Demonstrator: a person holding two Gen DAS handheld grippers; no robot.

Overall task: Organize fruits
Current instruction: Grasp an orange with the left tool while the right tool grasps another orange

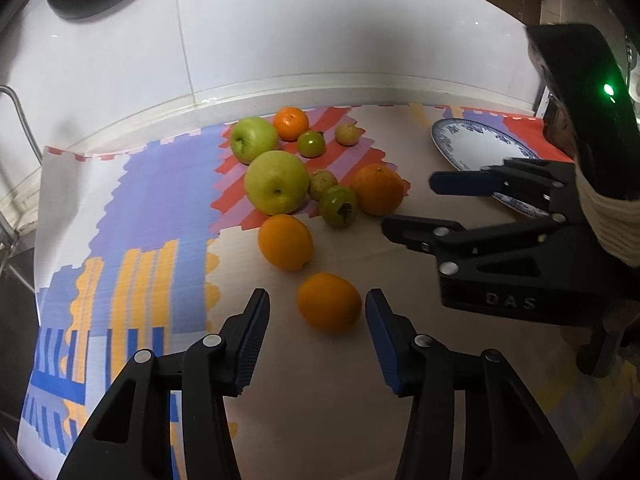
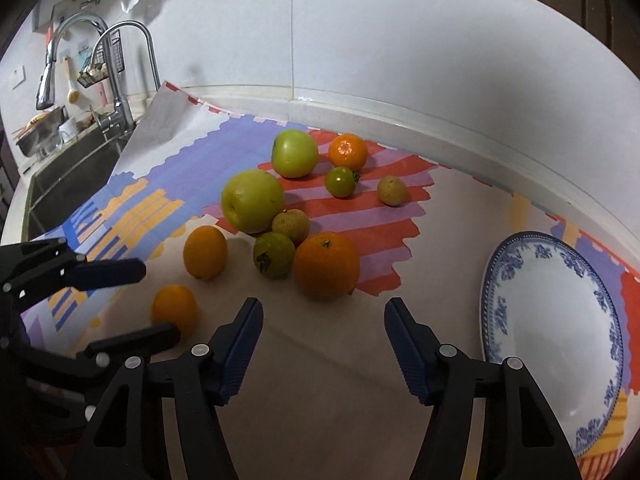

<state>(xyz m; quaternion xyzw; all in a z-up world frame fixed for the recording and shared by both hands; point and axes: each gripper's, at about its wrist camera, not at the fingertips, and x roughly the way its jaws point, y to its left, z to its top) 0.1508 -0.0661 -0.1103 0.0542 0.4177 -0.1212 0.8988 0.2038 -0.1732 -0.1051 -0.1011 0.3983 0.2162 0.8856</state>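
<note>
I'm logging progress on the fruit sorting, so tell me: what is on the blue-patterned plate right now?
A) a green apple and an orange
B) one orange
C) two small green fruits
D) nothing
D: the blue-patterned plate shows only its bare white centre, while the fruit, such as the green apple and the big orange, lies on the patterned mat to its left.

This is a home kitchen. A steel sink (image 2: 76,168) with two curved taps (image 2: 120,76) sits at the counter's end, with a wire rack (image 2: 96,66), a hanging brush (image 2: 72,84) and stacked dishes (image 2: 48,128) beside it. White wall tiles (image 2: 360,32) back the counter, where a patterned mat (image 2: 168,184) holds fruit (image 2: 252,200) and a blue-and-white plate (image 2: 552,320).
</note>
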